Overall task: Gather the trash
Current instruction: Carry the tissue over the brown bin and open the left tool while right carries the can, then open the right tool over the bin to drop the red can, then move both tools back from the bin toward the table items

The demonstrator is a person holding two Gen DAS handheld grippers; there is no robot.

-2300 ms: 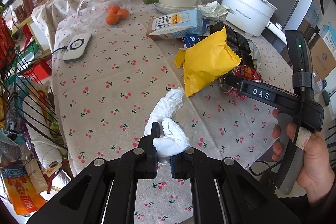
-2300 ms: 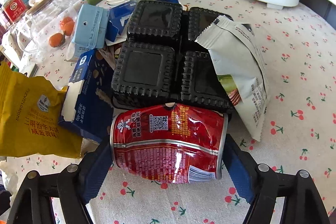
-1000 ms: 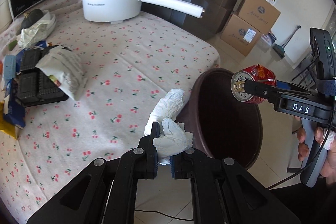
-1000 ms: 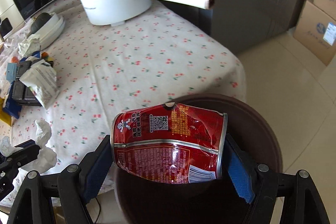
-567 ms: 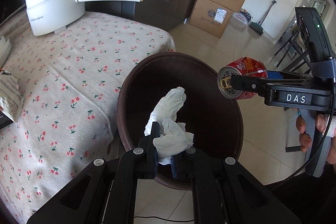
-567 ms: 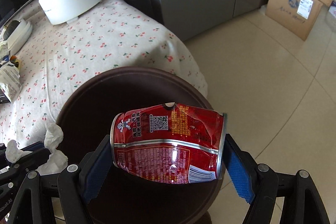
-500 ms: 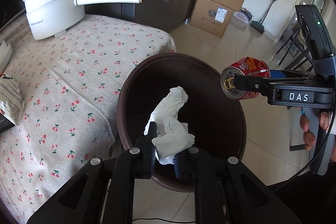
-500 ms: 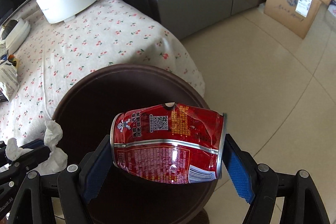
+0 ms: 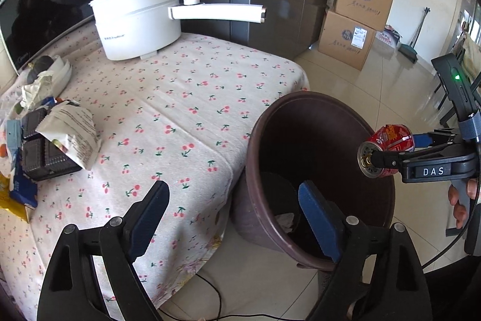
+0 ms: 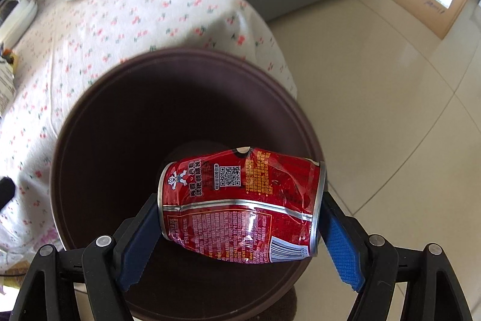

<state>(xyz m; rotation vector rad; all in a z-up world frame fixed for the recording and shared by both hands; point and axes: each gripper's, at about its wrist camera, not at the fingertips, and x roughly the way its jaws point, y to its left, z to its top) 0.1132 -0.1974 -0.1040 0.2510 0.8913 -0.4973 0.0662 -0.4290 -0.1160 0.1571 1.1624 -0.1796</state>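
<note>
Now the right gripper (image 10: 240, 218), clamped end-to-end on the dented red can (image 10: 240, 206), holds it crosswise directly above the brown bin (image 10: 75, 116), while the left gripper (image 9: 234, 218) is opening, empty.

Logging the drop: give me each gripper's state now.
Left gripper: jaws opening, nothing between them.
Right gripper: shut on the red can.

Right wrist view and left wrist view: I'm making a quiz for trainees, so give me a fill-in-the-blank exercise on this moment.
1. The right gripper is shut on a crushed red ____.
2. The left gripper, jaws opening, holds ____.
3. The can hangs above the brown ____.
4. The white pot stands on the ____-patterned tablecloth.

Missing words: can; nothing; bin; cherry
</note>
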